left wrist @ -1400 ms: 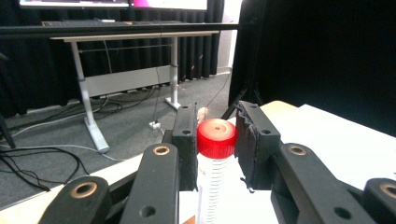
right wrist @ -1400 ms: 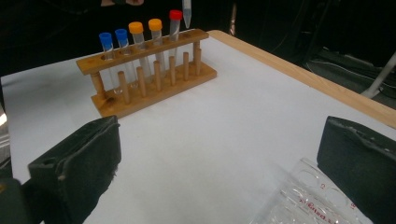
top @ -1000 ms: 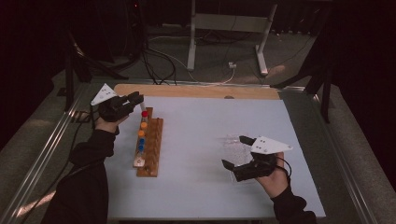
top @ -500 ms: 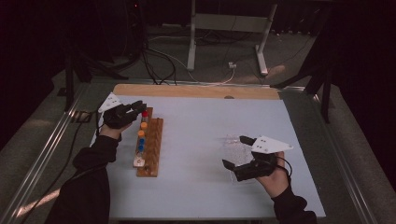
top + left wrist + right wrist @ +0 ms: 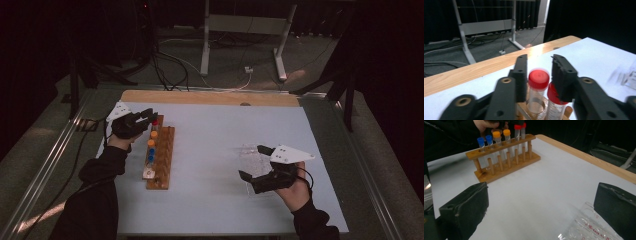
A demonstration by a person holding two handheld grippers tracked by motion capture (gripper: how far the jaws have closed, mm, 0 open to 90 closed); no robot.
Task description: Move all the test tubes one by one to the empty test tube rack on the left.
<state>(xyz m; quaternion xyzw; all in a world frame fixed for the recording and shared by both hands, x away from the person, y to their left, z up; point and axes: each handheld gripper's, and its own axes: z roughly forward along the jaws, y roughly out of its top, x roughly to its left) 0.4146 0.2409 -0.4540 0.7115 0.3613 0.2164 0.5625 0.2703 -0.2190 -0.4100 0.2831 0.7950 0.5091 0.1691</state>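
The left gripper (image 5: 537, 75), jaws just opening, straddles a red-capped tube (image 5: 537, 90) seated in the wooden rack (image 5: 162, 160) (light, slick plastic; grasp below the cap); the right gripper (image 5: 256, 162) gapes wide.

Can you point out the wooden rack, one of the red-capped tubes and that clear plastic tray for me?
wooden rack (image 5: 506, 171), right gripper view, on its base board.
red-capped tube (image 5: 538, 79), left gripper view, on its cap.
clear plastic tray (image 5: 589, 227), right gripper view, on its ridged top.
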